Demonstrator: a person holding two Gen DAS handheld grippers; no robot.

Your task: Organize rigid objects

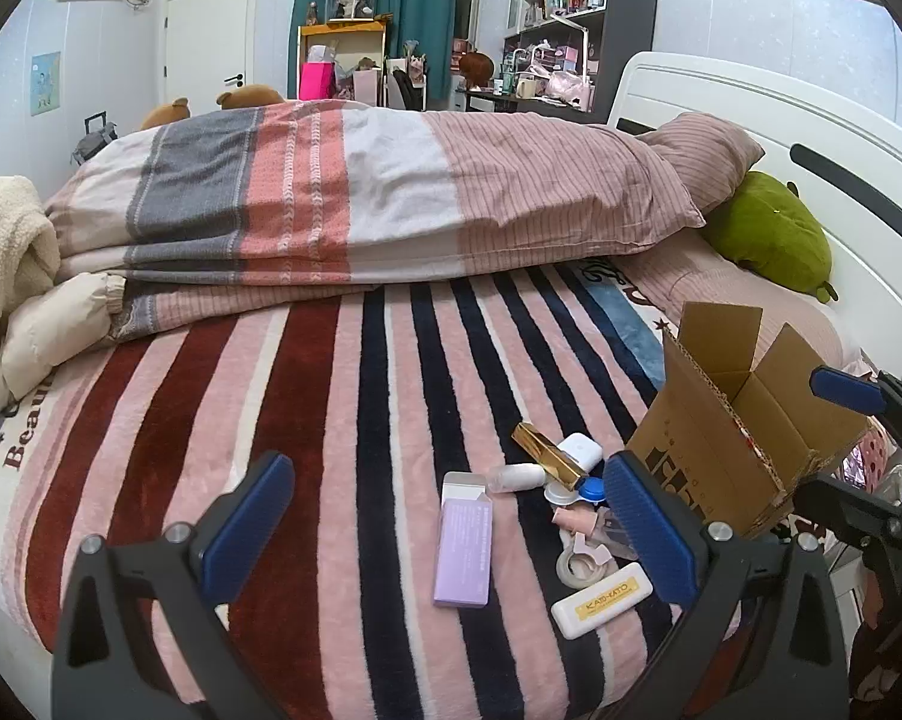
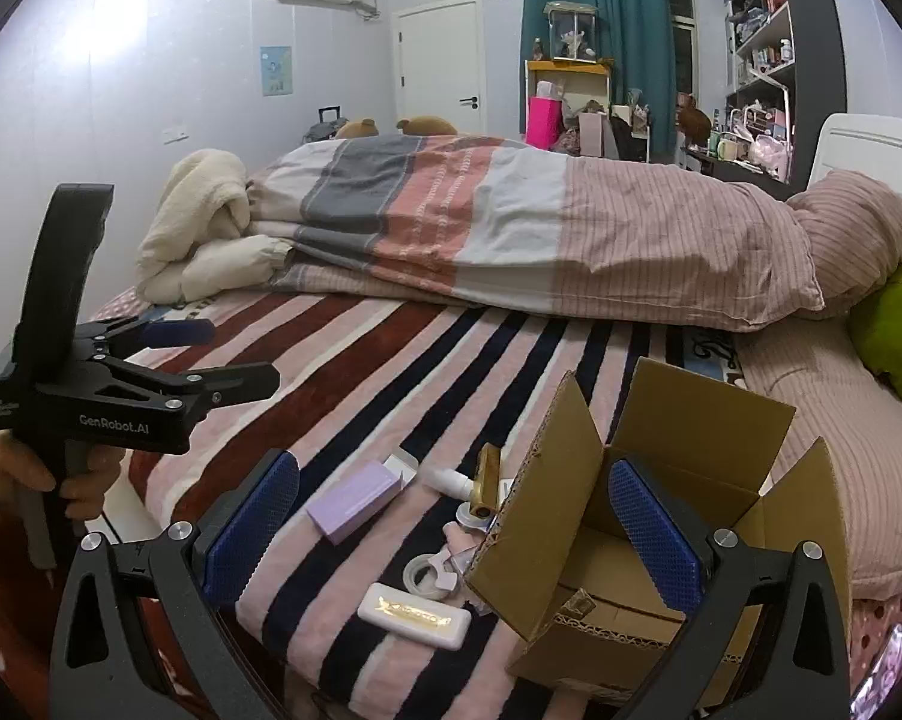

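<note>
Small items [image 1: 571, 516] beside cardboard box [image 2: 661, 540], tools open

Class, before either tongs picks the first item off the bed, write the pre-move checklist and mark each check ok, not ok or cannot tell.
1. Left tongs open, holding nothing: ok.
2. Right tongs open, holding nothing: ok.
3. Cardboard box flaps up, mouth open: ok.
4. Purple box lies apart from the cluttered pile, free to grasp: ok.
5. White case free of neighbours: not ok, the tape roll touches it.
6. Room inside the box: cannot tell, its floor is mostly hidden.
</note>
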